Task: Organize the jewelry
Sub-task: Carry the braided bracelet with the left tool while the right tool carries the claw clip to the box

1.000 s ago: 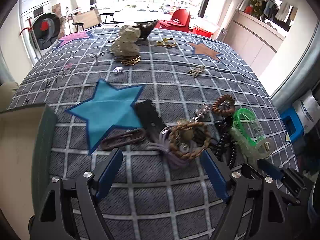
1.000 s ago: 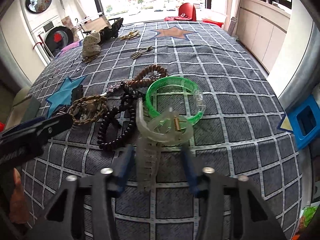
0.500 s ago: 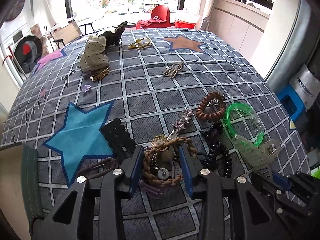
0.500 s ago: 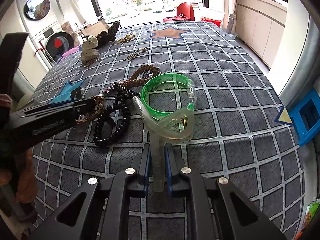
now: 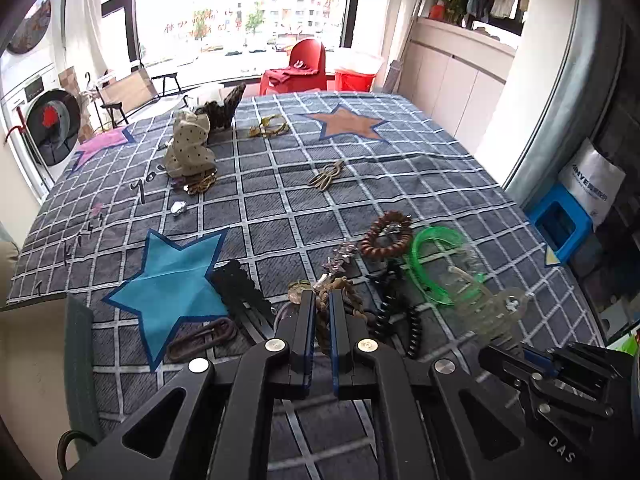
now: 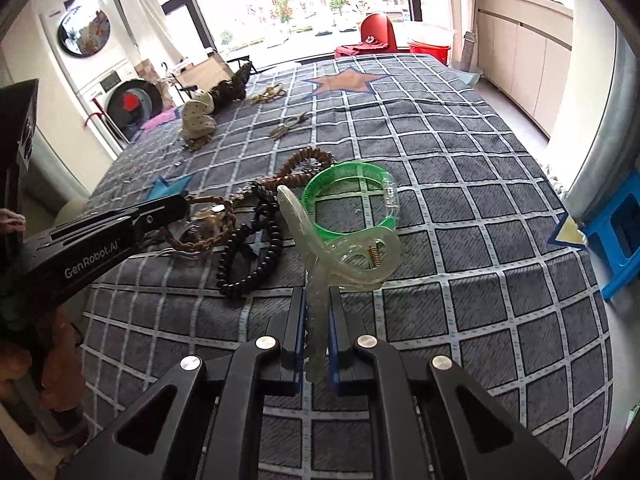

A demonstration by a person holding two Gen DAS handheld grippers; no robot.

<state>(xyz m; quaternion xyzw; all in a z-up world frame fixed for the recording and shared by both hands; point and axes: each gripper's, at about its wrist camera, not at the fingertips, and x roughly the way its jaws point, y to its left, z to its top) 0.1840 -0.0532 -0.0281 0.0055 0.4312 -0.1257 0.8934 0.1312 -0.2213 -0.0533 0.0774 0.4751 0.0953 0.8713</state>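
Jewelry is shown scattered over a bed (image 5: 400, 184) covered by a grey checked spread with stars, most of it clustered near the front edge. The left hand-held gripper (image 5: 322, 312) is seen with its jaws brought together on a braided brown bracelet (image 5: 354, 300), which is pinched at its near side. The right hand-held gripper (image 6: 317, 312) is clamped on the toothed end of a clear hair claw (image 6: 340, 248), held tilted above the spread. A green bangle (image 6: 352, 200) is seen just behind the claw; whether they touch cannot be told. A black coiled band (image 6: 256, 256) lies between bracelet and claw. A brown beaded ring (image 5: 386, 236) rests beyond it, beside a glittery clip (image 5: 340, 258). A black hair clip (image 5: 240, 292) and a dark loop clip (image 5: 200, 338) lie by the blue star (image 5: 172, 280). Farther back, a spotted cloth (image 5: 190, 148) and gold pieces (image 5: 326, 174) are placed well apart.
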